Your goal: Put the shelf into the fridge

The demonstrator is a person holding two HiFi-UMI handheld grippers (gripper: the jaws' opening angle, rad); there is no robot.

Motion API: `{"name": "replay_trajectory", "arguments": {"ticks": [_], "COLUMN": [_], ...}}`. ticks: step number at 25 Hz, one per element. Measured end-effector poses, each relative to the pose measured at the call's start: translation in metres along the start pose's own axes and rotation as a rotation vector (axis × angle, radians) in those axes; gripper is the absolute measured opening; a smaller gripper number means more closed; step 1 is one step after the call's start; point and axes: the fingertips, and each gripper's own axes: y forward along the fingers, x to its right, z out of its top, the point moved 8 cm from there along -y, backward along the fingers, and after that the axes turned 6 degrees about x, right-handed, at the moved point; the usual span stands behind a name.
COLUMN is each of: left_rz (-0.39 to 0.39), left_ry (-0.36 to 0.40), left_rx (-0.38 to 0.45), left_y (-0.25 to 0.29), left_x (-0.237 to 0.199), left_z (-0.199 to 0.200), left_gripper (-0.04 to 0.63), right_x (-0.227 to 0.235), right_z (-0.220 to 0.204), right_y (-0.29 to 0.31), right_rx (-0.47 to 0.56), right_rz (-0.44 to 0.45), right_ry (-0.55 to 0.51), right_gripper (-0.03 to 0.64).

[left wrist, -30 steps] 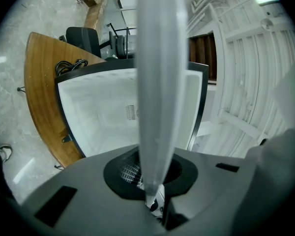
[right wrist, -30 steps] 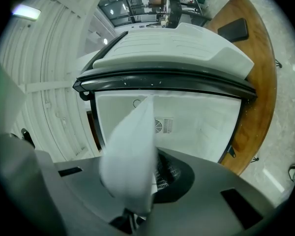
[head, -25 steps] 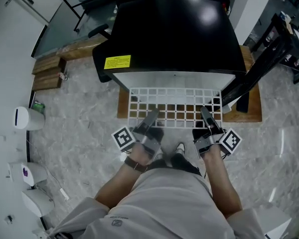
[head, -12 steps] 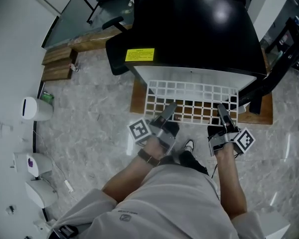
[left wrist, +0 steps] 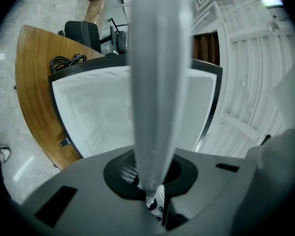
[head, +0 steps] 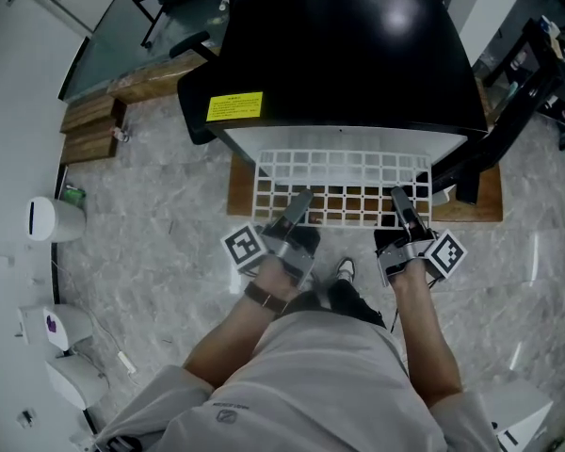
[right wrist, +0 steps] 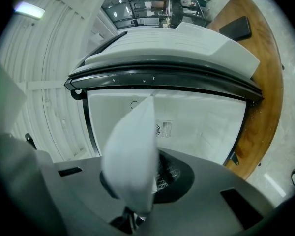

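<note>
Little changed: your left tongs [head: 300,200] and right tongs [head: 399,198] stay clenched on the shelf [head: 344,169], which still juts from the fridge [head: 339,55]. Insertion looks barely advanced.

— What lies on the marble floor [head: 160,252]?
— A wooden board [head: 478,209], two wooden blocks [head: 87,130] side by side at upper left, and a white bin [head: 49,220] near the left wall.

White wire-grid shelf [head: 340,171], level, far edge at black fridge [head: 344,55] open front
</note>
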Motion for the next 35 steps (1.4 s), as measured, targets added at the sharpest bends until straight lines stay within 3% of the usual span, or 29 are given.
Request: {"name": "replay_trajectory", "arguments": {"ticks": [25,35], "left_rz": [-0.007,-0.021], "left_ry": [0.043,0.068], "left_rx": [0.017,0.081], "left_y": [0.053,0.079], "left_x": [-0.011,-0.011], "left_z": [0.035,0.048], "left_gripper": [0.028,0.028], "right_x": [0.010,0.012], "right_z": [0.013,0.019], "right_y": [0.058,0.088], "right_rx": [0.089,0.147], "right_rz": [-0.041,-0.043], "right_ry": [0.003,-0.017], "right_gripper": [0.049,0.049]}}
